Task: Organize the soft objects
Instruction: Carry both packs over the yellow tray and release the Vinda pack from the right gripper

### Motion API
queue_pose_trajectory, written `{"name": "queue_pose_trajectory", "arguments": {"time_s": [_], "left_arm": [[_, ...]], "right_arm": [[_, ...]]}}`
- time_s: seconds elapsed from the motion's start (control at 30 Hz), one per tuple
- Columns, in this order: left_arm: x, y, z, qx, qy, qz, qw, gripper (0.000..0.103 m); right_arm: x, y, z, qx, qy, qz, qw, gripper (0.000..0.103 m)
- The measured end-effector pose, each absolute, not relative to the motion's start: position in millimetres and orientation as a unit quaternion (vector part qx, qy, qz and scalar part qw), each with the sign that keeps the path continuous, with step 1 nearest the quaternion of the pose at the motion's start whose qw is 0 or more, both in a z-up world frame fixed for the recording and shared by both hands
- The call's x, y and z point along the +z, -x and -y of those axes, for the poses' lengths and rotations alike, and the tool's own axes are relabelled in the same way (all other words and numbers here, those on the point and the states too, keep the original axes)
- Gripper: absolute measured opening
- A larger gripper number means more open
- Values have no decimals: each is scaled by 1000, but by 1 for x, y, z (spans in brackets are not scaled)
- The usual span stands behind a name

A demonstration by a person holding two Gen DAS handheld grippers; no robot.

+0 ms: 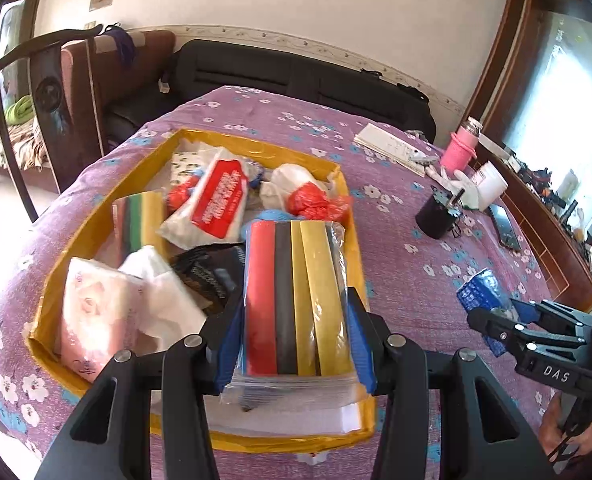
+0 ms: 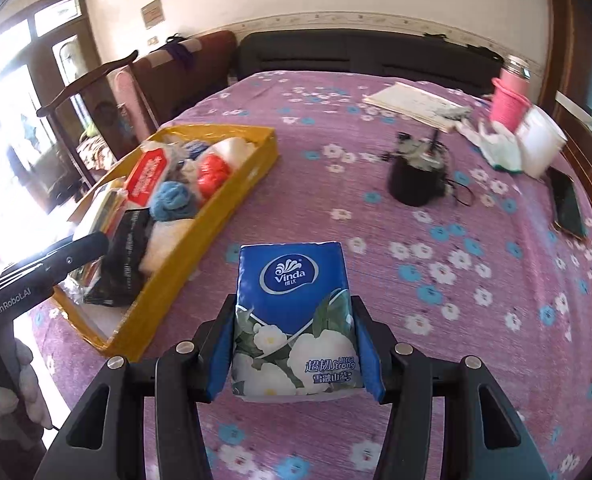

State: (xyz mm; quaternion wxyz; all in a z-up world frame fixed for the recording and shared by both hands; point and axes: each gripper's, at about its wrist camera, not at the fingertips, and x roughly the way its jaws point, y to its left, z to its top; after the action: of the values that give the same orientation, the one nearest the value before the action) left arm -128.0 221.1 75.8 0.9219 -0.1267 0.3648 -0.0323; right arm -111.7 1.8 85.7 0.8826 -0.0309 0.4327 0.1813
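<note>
2 grippers loaded: left gripper (image 1: 292, 344) pinches the bagged sponge pack (image 1: 296, 300) over the yellow box (image 1: 80, 236); right gripper (image 2: 294, 350) pinches the tissue pack (image 2: 294, 320). Both light, squashy, film-slick; you grip mid-body.

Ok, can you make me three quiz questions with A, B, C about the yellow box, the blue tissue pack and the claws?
1. Where is the blue tissue pack?
A. in the yellow box
B. between the right claw's fingers, over the purple cloth
C. beside the pink bottle

2. What colour is the stripe at the left edge of the sponge pack?
A. red
B. white
C. pink

3. How is the left claw?
A. wide open
B. shut on the sponge pack
C. out of sight

Answers: 1 B, the right claw grips it, outside the yellow box. 2 A, red, then black and yellow. 3 B, both pads press the pack's sides.
</note>
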Motion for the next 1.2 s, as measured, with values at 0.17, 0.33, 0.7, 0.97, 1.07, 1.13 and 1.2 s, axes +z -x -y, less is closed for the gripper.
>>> {"name": "queue_pose_trajectory", "arguments": {"time_s": [0.17, 0.33, 0.7, 0.97, 1.07, 1.13, 1.2], "left_arm": [[83, 139, -251, -13, 144, -351, 925, 46], [88, 148, -285, 17, 162, -338, 927, 46], [67, 147, -319, 24, 196, -355, 914, 46], [55, 137, -303, -9, 183, -371, 911, 46], [52, 137, -303, -14, 181, -372, 910, 46], [51, 139, -301, -21, 178, -373, 910, 46], [50, 139, -298, -26, 173, -375, 911, 46]], "right_arm": [[87, 108, -34, 218, 43, -431, 875, 57], [89, 112, -73, 269, 60, -423, 863, 57], [80, 94, -138, 307, 101, -423, 847, 57], [70, 66, -160, 306, 103, -441, 837, 57], [74, 60, -165, 307, 106, -436, 839, 57], [78, 57, -168, 308, 108, -432, 841, 57], [83, 52, -173, 309, 109, -428, 842, 57]]}}
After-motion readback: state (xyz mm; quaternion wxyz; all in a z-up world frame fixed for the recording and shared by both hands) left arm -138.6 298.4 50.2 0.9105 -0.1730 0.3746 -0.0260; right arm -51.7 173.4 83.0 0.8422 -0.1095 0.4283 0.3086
